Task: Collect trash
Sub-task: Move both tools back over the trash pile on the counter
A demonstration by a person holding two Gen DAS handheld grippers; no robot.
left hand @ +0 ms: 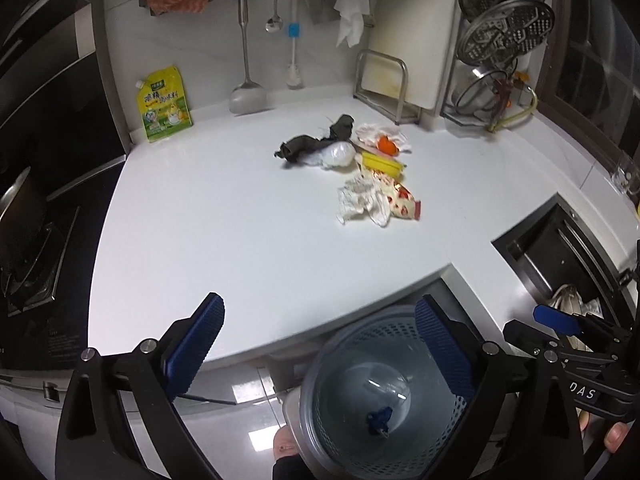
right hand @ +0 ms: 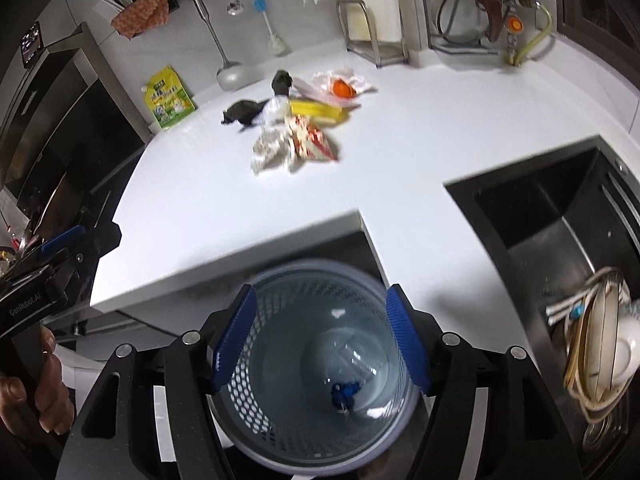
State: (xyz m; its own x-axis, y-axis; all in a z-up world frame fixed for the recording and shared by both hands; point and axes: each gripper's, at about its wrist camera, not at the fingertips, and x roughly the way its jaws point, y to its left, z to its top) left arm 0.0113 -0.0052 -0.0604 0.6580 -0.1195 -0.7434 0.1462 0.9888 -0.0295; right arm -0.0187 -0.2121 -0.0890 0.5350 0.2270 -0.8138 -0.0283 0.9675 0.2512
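Both claws were hanging over the mesh trash bin that sat on the floor just off the table edge. The left claw had its jaws spread wide with nothing in them, and the right claw was apart and empty too. A small blue scrap lay at the bottom of the bin. The rest of the trash pile was bunched mid-table: crumpled tissue, a yellow wrapper, a dark rag.

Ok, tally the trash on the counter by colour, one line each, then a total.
Black: 1, crumpled bag
White: 3, plastic wad, tissue, wrapper
Orange: 1, peel
Yellow: 1, box
Red-patterned: 1, packet
Total: 7
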